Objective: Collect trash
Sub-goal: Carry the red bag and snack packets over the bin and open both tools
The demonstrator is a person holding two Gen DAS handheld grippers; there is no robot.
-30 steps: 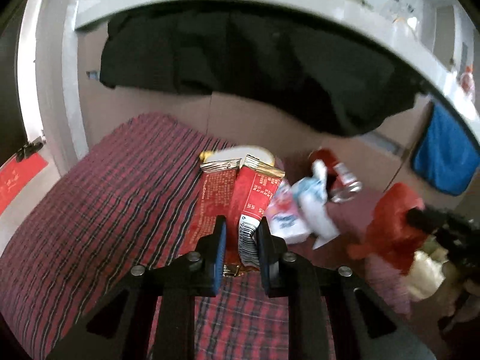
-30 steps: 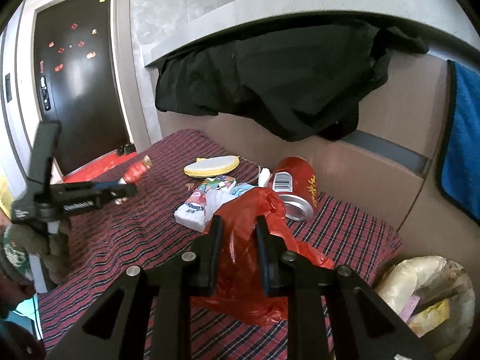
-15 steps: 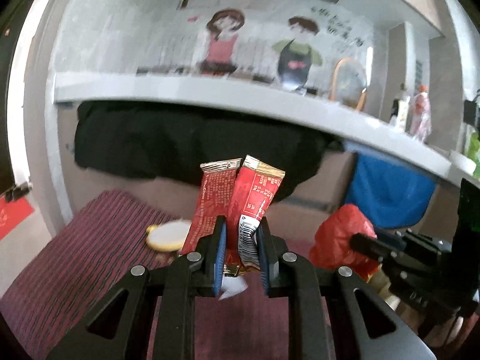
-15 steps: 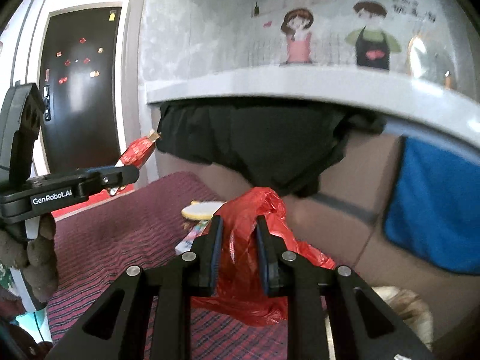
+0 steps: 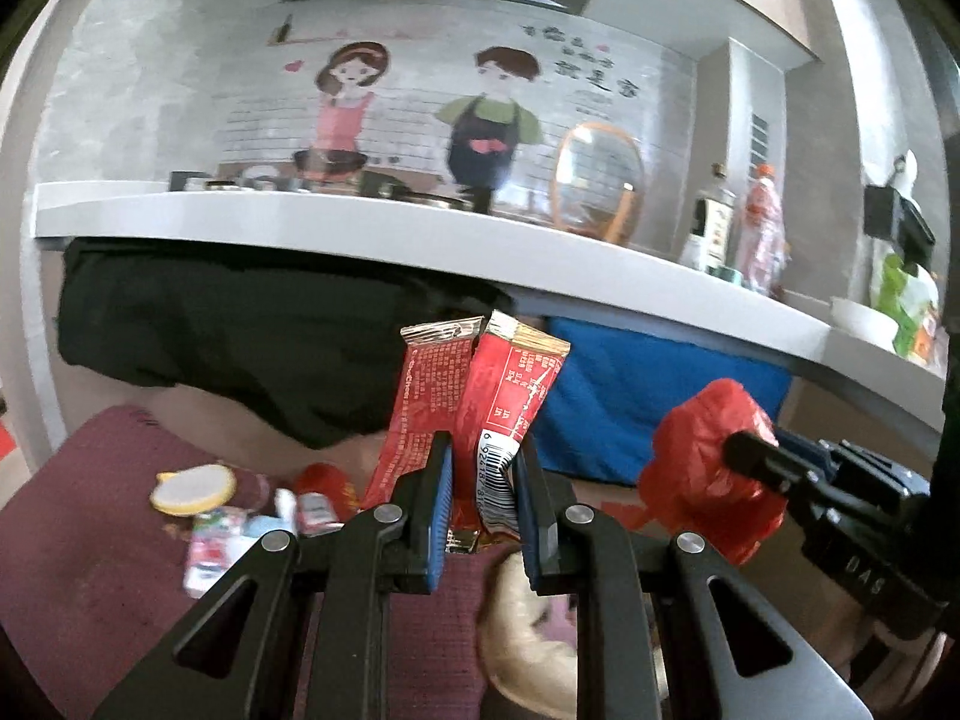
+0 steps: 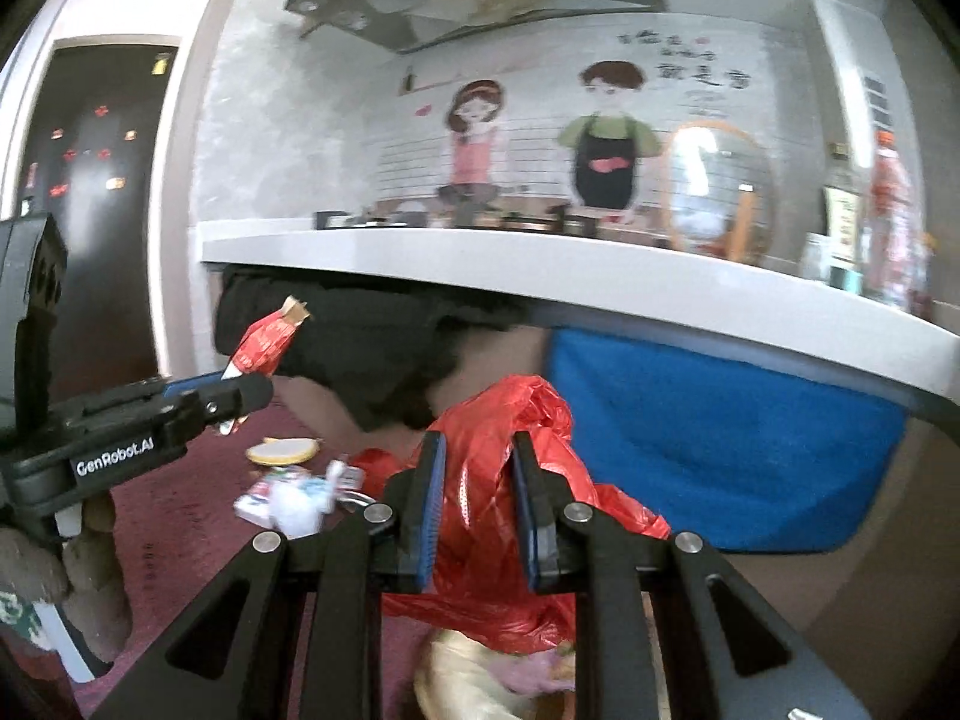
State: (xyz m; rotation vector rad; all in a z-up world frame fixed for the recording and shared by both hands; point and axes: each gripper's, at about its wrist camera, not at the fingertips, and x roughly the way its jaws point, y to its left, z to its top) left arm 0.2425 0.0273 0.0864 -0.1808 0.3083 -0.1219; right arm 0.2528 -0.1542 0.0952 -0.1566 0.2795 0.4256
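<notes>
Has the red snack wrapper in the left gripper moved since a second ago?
Yes. The red snack wrapper, clamped in the left gripper, has gone up: it lay on the plaid cloth before and now hangs above it, near the white countertop.

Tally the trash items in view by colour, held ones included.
Red: 3, the red wrapper in the left gripper, the red plastic bag in the right gripper, the red can
Yellow: 1, the yellow lid
White: 1, the crumpled white packet
Total: 5
</notes>
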